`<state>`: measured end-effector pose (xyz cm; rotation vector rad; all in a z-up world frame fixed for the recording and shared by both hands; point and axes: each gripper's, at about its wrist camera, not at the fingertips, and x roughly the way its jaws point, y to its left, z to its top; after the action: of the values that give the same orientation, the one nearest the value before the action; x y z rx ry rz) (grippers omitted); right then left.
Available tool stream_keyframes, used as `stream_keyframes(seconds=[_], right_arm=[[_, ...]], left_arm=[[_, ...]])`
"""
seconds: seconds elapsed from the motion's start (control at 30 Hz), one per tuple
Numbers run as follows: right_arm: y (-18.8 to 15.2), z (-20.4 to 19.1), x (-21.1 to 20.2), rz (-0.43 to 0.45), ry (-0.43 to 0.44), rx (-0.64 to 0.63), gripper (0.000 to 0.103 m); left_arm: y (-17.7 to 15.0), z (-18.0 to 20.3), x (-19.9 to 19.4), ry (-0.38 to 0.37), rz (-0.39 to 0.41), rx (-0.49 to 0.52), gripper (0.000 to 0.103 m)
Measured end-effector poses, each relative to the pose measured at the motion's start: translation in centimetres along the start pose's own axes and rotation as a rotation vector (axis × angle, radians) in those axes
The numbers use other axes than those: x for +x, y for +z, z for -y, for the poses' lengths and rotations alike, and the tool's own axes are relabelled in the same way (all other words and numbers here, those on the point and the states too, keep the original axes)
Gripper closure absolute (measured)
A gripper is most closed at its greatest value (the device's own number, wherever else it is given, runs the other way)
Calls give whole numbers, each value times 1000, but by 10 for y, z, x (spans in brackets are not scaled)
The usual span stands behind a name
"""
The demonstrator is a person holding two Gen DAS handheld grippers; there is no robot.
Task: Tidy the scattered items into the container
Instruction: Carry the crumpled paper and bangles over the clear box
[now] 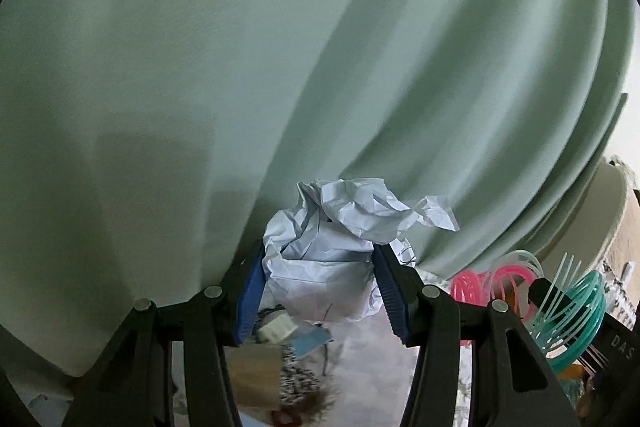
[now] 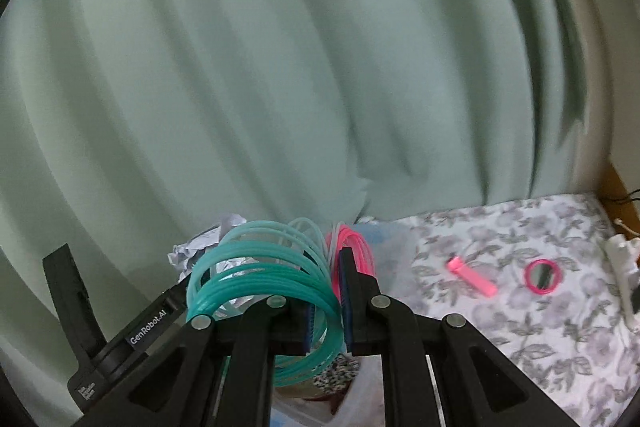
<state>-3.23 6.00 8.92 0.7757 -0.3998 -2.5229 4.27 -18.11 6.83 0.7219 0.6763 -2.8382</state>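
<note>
Looks like somebody's home, probably a bedroom: pale green curtain [image 2: 280, 67] hanging in folds right behind a grey floral bedsheet [image 2: 520, 327], with a pink lighter [image 2: 472, 277] and little pink-rimmed mirror [image 2: 544, 277] lying on it.

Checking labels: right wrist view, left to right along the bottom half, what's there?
Crumpled white paper ball → teal plastic spring coil → pink plastic spring coil → pink plastic clip on the floral cloth → round pink-rimmed mirror.

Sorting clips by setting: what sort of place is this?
Probably a home room: pale green curtain behind, floral cloth spread under a pink mirror, and household odds and ends.
</note>
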Motion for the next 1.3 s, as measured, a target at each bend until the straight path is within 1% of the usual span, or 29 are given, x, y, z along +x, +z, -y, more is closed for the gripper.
stream_keyframes(seconds=[0.17, 0.3, 0.5, 0.7, 1.0, 1.07, 1.13, 1.2, 1.3], right_arm=[[-9, -13, 28, -65, 7, -18, 91], [-14, -18, 43, -106, -1, -28, 91], [-15, -11, 61, -166, -45, -24, 91], [-24, 0, 85, -247, -80, -25, 91], [-33, 6, 111, -313, -106, -30, 91], [-34, 6, 114, -326, -105, -31, 91], [-36, 6, 117, -340, -111, -31, 91], [-36, 6, 120, -357, -123, -29, 91], [-38, 6, 124, -382, -133, -32, 90]], left_arm=[[-2, -18, 4, 26, -24, -13, 48], [-5, -21, 11, 44, -49, 1, 48], [-11, -21, 26, 55, -101, 26, 48], [-18, -22, 42, 57, -154, 45, 48], [-24, -26, 55, 64, -208, 57, 48], [-24, -27, 55, 66, -215, 62, 48], [-22, -28, 47, 69, -222, 68, 48], [-26, -32, 46, 72, -228, 73, 48], [-36, -28, 29, 80, -228, 79, 48]])
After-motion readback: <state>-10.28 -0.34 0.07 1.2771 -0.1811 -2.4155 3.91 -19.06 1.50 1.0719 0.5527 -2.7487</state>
